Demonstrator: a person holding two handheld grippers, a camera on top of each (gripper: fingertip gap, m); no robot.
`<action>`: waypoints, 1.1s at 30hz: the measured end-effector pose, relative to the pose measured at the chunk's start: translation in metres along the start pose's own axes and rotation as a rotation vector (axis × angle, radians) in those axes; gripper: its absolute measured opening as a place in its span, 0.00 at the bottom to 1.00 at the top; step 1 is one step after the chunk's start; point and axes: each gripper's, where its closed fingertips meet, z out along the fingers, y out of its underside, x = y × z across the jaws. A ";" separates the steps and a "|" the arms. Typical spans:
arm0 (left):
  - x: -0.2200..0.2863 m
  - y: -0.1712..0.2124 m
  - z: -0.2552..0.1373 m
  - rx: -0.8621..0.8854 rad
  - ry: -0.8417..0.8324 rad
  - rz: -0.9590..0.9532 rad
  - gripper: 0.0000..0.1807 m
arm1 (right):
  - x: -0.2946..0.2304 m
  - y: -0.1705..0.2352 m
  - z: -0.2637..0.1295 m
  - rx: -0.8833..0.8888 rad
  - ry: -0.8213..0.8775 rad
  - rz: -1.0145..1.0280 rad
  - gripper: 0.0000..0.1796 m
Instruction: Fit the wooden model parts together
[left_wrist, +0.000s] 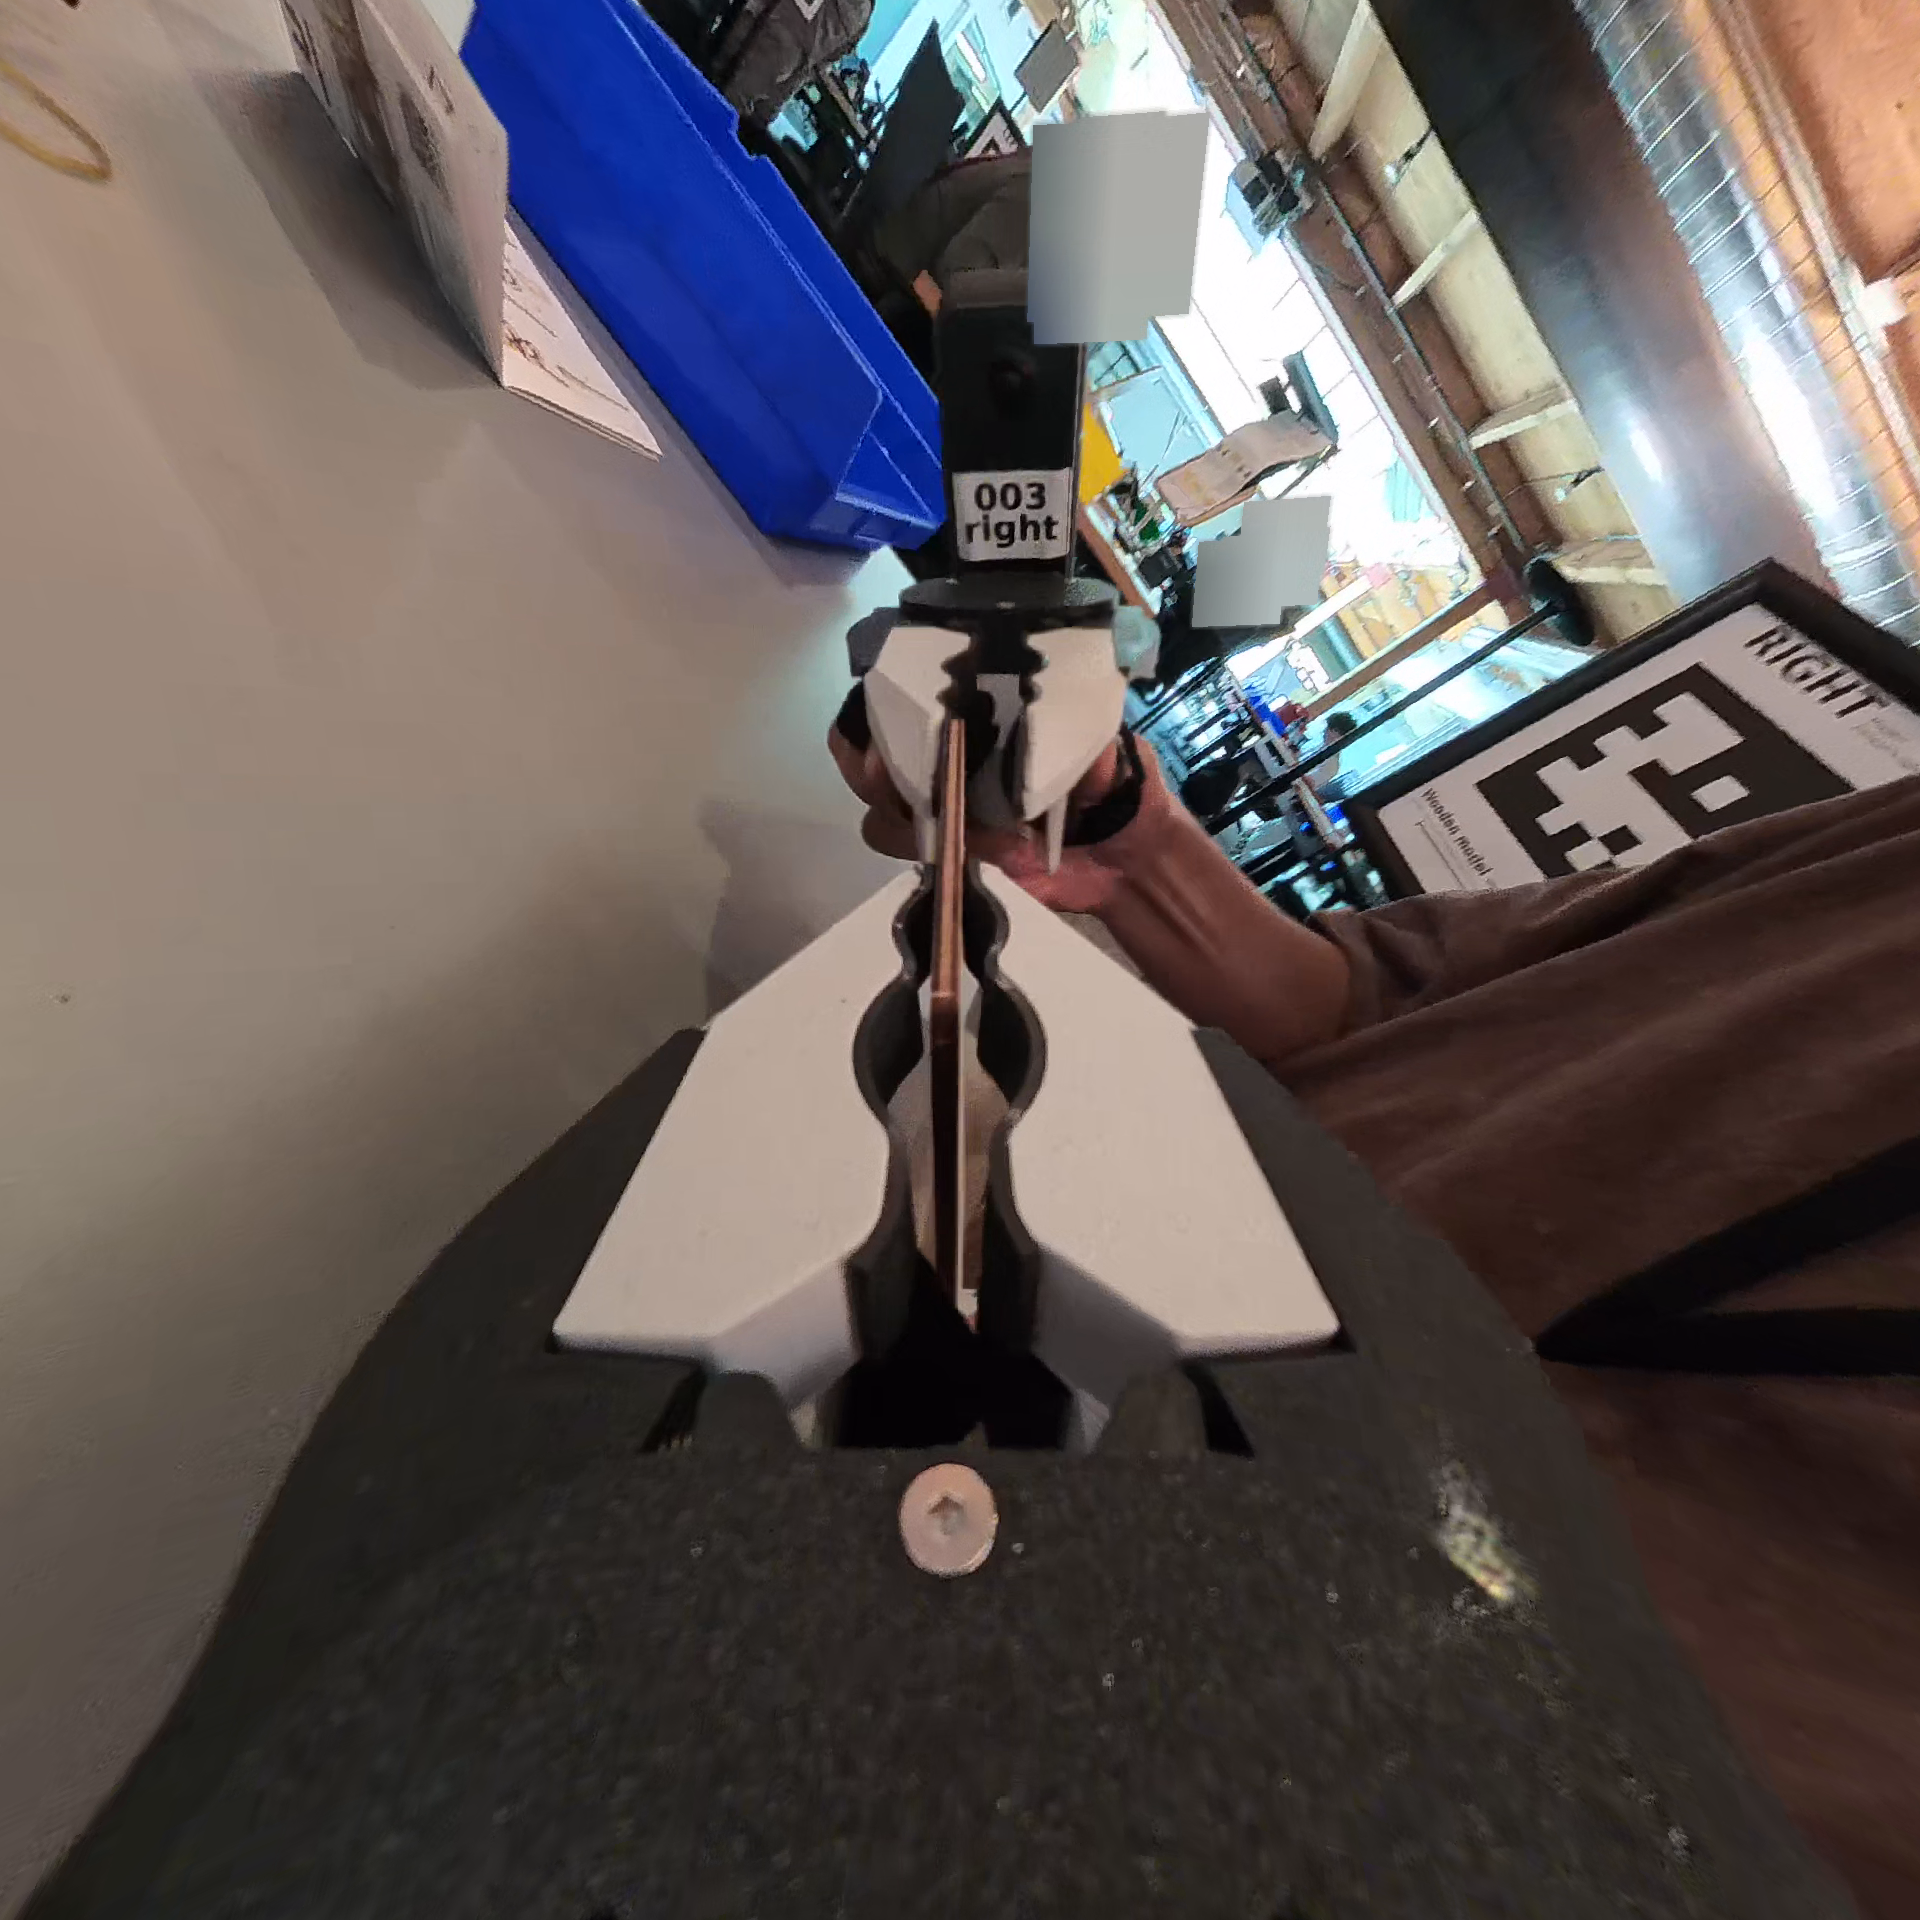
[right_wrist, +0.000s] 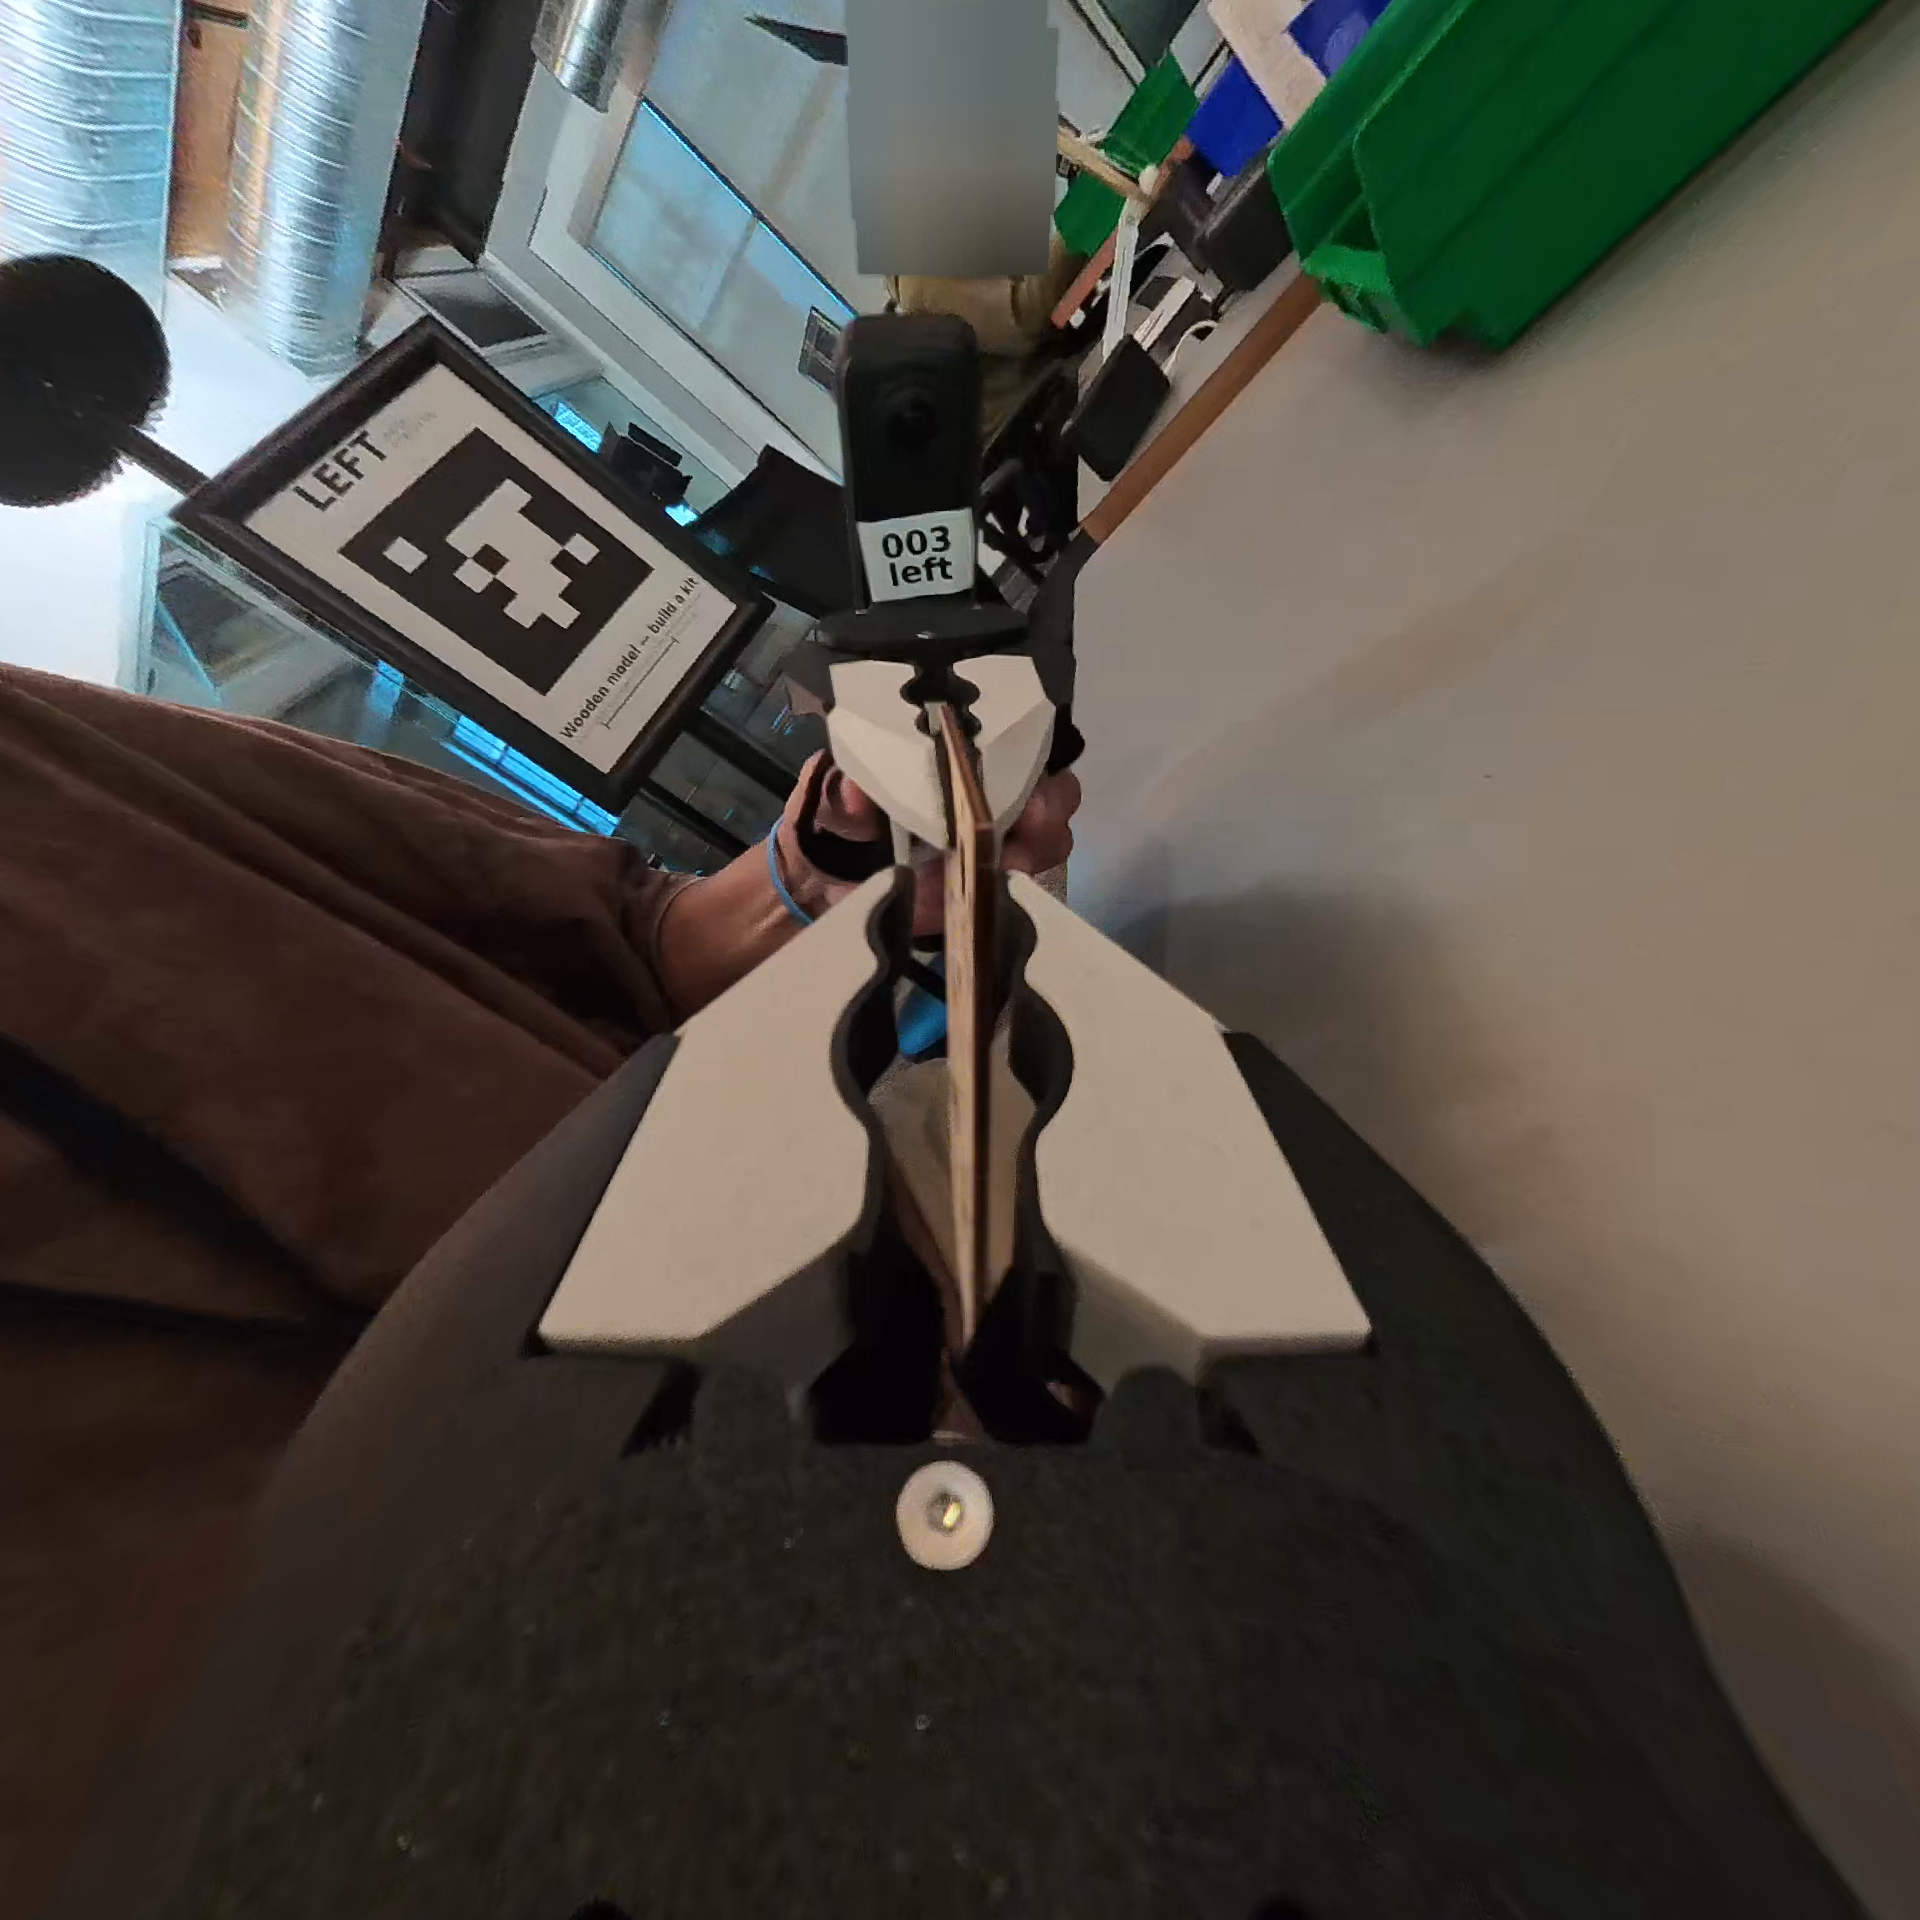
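Note:
A thin flat wooden part is seen edge-on and runs straight between my two grippers, which face each other tip to tip above the grey table. My left gripper is shut on its near end. The right gripper grips the far end, held by a hand. In the right wrist view the same wooden part sits between my right gripper's white fingers, and the left gripper holds its other end. I cannot tell whether it is one piece or two joined.
The grey table lies to one side. A blue bin and a white box stand on it. Green bins stand at the far edge. Framed marker signs and a person's brown sleeve are beside the grippers. The tips of both grippers are at nearly the same place.

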 end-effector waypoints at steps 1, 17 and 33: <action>0.001 -0.001 -0.001 0.009 0.015 -0.017 0.00 | 0.000 0.001 -0.001 -0.008 -0.003 -0.013 0.05; -0.016 0.002 -0.002 -0.009 -0.130 0.044 0.00 | 0.023 0.006 0.006 -0.034 0.229 -0.091 0.03; -0.009 0.011 -0.001 -0.129 -0.102 0.121 0.01 | 0.013 0.016 0.012 -0.074 0.103 0.014 0.03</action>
